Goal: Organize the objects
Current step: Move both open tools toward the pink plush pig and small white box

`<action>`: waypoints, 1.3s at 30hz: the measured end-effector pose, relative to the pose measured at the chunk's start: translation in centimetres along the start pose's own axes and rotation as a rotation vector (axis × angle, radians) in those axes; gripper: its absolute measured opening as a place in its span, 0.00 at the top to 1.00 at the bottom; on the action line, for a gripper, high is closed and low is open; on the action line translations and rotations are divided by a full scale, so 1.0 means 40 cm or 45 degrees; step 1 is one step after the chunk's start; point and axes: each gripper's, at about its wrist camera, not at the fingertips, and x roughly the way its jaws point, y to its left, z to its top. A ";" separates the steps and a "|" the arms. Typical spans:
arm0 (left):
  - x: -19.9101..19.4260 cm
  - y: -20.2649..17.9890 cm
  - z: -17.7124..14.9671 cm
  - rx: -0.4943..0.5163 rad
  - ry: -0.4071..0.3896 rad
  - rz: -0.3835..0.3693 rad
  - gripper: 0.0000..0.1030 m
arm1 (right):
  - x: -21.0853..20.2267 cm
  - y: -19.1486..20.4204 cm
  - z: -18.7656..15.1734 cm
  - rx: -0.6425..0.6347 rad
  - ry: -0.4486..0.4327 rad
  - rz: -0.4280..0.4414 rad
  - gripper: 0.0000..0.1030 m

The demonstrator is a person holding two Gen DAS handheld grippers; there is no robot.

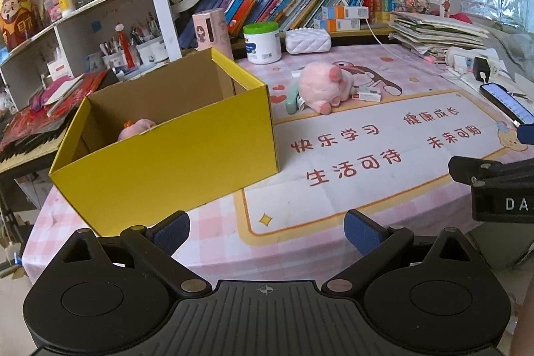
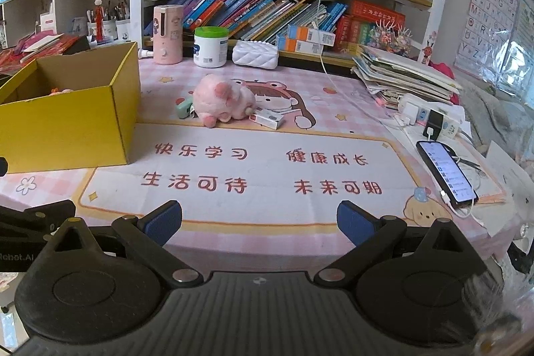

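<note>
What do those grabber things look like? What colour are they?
Both the left gripper and right gripper are black, with blue ribbed pads on the fingers, round discs, silver rivets and a ridged middle plate. White letters mark their sides.

From my remote view: a yellow box point(image 1: 173, 149) with plain brown inside; a pink plush pig point(image 2: 222, 99); a pink-and-white checked mat point(image 2: 233, 69) with red characters on the desk; a white tub point(image 2: 210, 47) capped green; blue-padded jaws.
</note>
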 end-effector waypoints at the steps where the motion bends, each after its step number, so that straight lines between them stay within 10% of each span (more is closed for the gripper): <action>1: 0.004 -0.003 0.003 0.005 0.001 0.003 0.03 | 0.008 -0.004 0.005 0.003 0.002 0.002 0.03; 39: 0.211 -0.233 0.211 -0.086 0.009 0.062 0.03 | 0.351 -0.246 0.196 -0.081 0.044 0.234 0.03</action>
